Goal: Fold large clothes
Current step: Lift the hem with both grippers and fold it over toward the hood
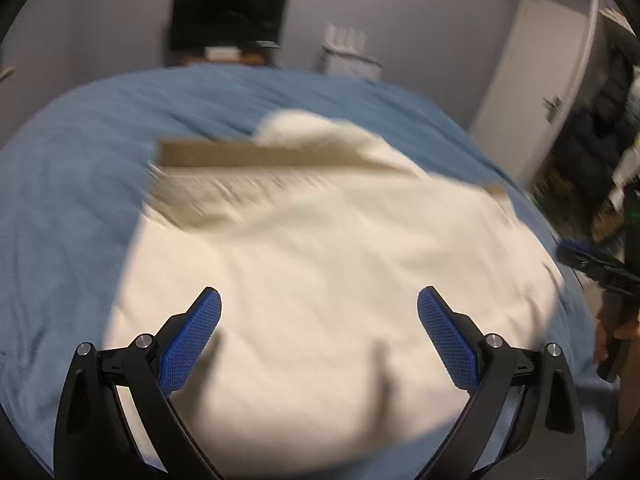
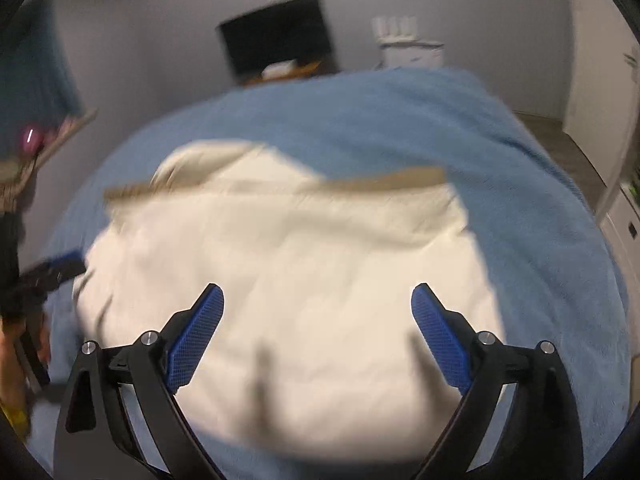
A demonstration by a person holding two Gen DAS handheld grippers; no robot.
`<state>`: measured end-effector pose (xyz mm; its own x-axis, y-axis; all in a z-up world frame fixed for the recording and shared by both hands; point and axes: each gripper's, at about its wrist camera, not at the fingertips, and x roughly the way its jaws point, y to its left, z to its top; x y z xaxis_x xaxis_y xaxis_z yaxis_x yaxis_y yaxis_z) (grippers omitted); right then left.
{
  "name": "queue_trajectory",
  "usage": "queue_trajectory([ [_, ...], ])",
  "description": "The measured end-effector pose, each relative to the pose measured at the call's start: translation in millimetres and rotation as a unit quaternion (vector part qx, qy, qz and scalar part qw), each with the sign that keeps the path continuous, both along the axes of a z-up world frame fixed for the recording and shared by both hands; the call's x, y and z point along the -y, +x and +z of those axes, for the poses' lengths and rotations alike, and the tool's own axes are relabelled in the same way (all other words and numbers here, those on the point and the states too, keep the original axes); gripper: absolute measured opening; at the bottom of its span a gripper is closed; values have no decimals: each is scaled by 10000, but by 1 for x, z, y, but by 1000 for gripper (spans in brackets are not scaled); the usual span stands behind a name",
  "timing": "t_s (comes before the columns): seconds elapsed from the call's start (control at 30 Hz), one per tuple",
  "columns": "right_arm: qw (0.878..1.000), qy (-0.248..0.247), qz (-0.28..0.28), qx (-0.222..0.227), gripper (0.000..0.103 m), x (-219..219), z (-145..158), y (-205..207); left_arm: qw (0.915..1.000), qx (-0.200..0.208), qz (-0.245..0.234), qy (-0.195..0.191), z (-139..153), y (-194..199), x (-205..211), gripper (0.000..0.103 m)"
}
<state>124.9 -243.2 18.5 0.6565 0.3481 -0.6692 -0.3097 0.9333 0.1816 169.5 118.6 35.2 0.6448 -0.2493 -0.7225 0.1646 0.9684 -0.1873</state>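
Note:
A large cream garment [image 1: 320, 280] lies folded on the blue bedspread [image 1: 72, 200], with a tan ribbed band [image 1: 260, 156] along its far edge. Both views are blurred by motion. My left gripper [image 1: 319, 300] hovers above the garment's near part, its jaws wide apart with nothing between the blue pads [image 1: 192, 340]. The right wrist view shows the same cream garment [image 2: 288, 280] on the bedspread [image 2: 520, 200]. My right gripper [image 2: 318, 298] is open above it and holds nothing. Each gripper shows at the edge of the other's view, held by a hand.
A dark screen [image 1: 228, 16] stands against the far wall beyond the bed, with a white unit [image 1: 348, 56] beside it. A white door [image 1: 532, 80] and dark clutter are at the right. A shelf [image 2: 52, 136] with small items is at the left in the right wrist view.

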Motion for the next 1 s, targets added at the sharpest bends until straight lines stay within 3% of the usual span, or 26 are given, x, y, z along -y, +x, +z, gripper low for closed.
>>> queue_trajectory([
  [0.2,9953,-621,387,-640,91,-26,-31,-40,9946,-696,-513,577,-36,-26,41,95],
  [0.3,9912,-933,334,-883,91,-26,-47,-50,9910,-746,-570,957,-48,-32,47,96],
  [0.4,9886,-1021,234,-1078,91,-26,-67,-42,9911,-789,-455,974,-54,-26,46,96],
  [0.57,9919,-912,119,-882,93,-35,-80,-10,9931,-882,-255,731,-63,-7,38,97],
  [0.8,9965,-772,71,-323,94,-55,-60,31,9939,-687,70,860,-50,29,40,97],
  [1.0,9973,-603,186,-363,94,-71,-58,74,9929,-769,224,881,-54,88,33,97],
])
